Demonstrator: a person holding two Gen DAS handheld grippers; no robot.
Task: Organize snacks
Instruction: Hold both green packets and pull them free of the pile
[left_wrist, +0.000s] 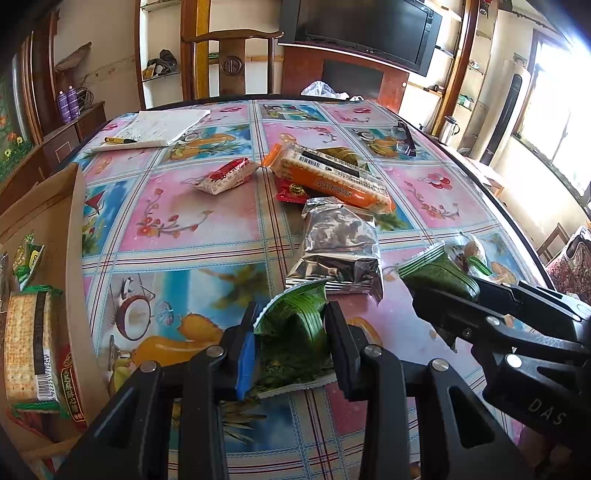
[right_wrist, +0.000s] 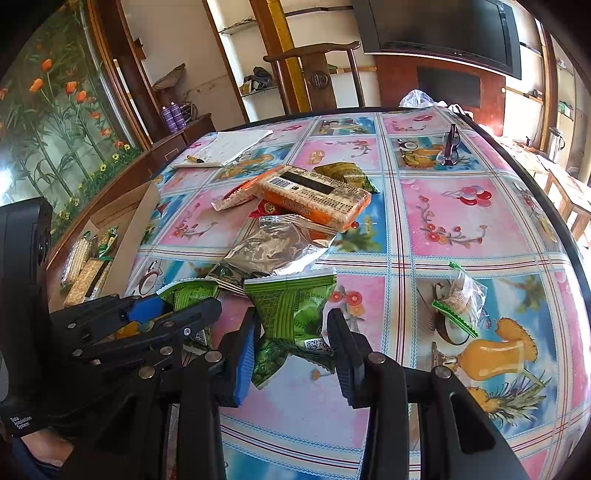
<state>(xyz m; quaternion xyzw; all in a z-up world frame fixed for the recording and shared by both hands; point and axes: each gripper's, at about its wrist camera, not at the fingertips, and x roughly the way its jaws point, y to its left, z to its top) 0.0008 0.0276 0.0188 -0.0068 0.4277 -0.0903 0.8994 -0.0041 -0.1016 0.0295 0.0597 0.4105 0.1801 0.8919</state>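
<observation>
Two green snack packets lie on the patterned table near its front. My left gripper (left_wrist: 291, 343) has its jaws around one green packet (left_wrist: 295, 332), touching both sides. My right gripper (right_wrist: 293, 347) has its jaws on either side of the other green packet (right_wrist: 291, 314), with a gap at the right finger. In the left wrist view the right gripper (left_wrist: 443, 295) appears at the right over its green packet (left_wrist: 439, 273). In the right wrist view the left gripper (right_wrist: 177, 314) appears at the left. A silver foil bag (left_wrist: 336, 247), an orange cracker pack (left_wrist: 332, 173) and a red-and-white packet (left_wrist: 225, 177) lie farther back.
A cardboard box (left_wrist: 74, 258) at the table's left edge holds cracker packs (left_wrist: 29, 347). A small clear packet (right_wrist: 461, 299) lies at the right. A notepad with a pen (left_wrist: 159, 129) and glasses (left_wrist: 406, 138) lie at the far side. A wooden chair (left_wrist: 232, 62) stands behind.
</observation>
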